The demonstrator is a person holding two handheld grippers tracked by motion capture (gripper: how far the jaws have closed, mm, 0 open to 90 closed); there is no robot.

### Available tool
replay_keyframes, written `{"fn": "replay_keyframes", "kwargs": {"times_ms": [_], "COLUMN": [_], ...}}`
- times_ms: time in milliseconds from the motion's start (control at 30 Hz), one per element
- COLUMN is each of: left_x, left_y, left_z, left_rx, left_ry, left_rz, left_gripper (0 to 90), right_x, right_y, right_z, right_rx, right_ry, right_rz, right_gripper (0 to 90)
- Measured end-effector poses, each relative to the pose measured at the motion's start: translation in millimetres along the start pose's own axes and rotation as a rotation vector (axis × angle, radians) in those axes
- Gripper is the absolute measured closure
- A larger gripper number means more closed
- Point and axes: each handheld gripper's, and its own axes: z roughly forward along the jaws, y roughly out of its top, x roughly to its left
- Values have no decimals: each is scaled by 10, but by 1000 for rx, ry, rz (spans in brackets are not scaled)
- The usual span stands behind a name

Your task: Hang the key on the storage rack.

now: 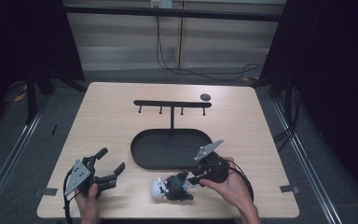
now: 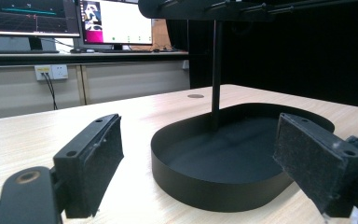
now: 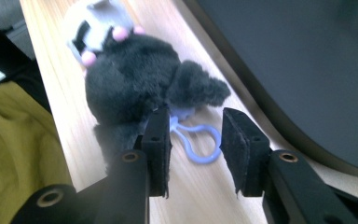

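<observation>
On the counter [image 1: 116,116], the plush toy [image 1: 172,187] lies just ahead of the right claw [image 1: 192,179], whose jaws straddle the toy's loop [image 3: 196,142]. The tray [image 1: 142,149] sits beyond both claws, its stand [image 1: 171,105] rising from its far part. The left claw [image 1: 113,165] rests well to the left of the toy, with the tray ahead to its right.

Both grippers are black, each topped by a grey three-cornered plate dotted with small holes. The left gripper [image 1: 108,173] trails a black cable, as does the right gripper [image 1: 192,179]. Their jaws are blocky, faced with rough dark pads, with round screw holes along the arms
</observation>
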Motion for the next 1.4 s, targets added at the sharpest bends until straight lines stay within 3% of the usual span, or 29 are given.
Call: {"fn": "replay_keyframes", "kwargs": {"times_ms": [100, 233, 400, 433, 600, 767, 967, 1200, 1400], "left_x": [0, 0, 0, 0, 0, 0, 0, 0, -1], "left_y": [0, 0, 0, 0, 0, 0, 0, 0, 0], "left_z": [0, 0, 0, 0, 0, 0, 0, 0, 0], "left_rx": [0, 0, 0, 0, 0, 0, 0, -1, -1], "left_ry": [0, 0, 0, 0, 0, 0, 0, 0, 0], "left_rz": [0, 0, 0, 0, 0, 0, 0, -1, -2], "left_gripper": [153, 153, 153, 153, 153, 153, 153, 152, 153], "right_x": [2, 8, -9, -16, -73, -108, -172, -200, -148], "right_y": [34, 98, 153, 181, 239, 272, 319, 345, 377], "right_z": [27, 68, 126, 158, 236, 306, 378, 431, 482], "right_rx": [47, 126, 195, 229, 302, 341, 351, 372, 402], "right_ry": [26, 21, 50, 53, 68, 94, 129, 164, 159], "right_rz": [-25, -72, -124, -142, -152, -165, -179, -194, -235], "right_gripper": [646, 656, 606, 605, 599, 576, 511, 494, 555]}}
